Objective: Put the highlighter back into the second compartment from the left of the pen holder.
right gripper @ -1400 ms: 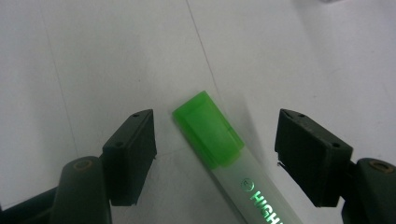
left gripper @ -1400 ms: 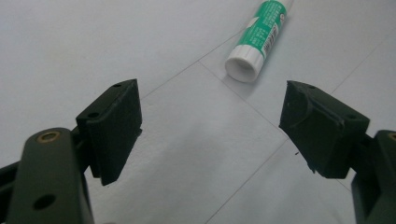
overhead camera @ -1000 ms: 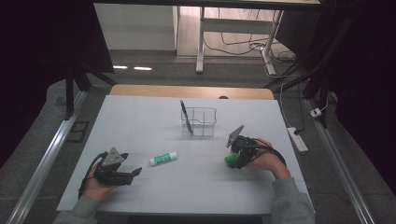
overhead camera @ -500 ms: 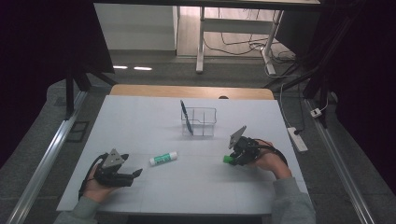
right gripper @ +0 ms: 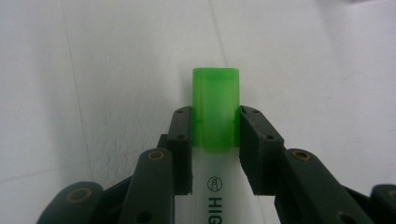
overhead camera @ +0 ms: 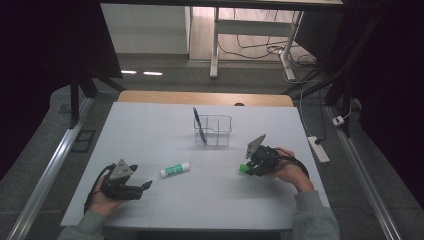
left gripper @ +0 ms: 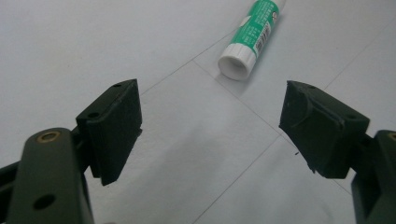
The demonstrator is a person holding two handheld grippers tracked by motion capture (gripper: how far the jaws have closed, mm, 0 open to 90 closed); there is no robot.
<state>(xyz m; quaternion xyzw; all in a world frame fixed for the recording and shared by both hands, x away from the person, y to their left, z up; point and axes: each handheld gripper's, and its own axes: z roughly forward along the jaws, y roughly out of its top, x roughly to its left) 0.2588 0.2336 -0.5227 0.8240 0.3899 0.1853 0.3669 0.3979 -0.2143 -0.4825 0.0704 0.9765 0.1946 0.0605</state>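
White surface [overhead camera: 150, 130]; clear bin [overhead camera: 214, 131] mid-back; left hand-held gripper [left gripper: 210, 135] released near glue stick [left gripper: 252, 35]; right hand-held gripper [right gripper: 215, 133] has just been closing, now clenched on green highlighter [right gripper: 215, 112] at its cap – cap may pop off on lifting

The white table [overhead camera: 150, 130] carries a clear plastic bin [overhead camera: 214, 131] near its far middle, a green-labelled glue stick [overhead camera: 175, 170] lying nearer and left of centre, and, towards the right, what seems a green-capped highlighter [overhead camera: 244, 168].
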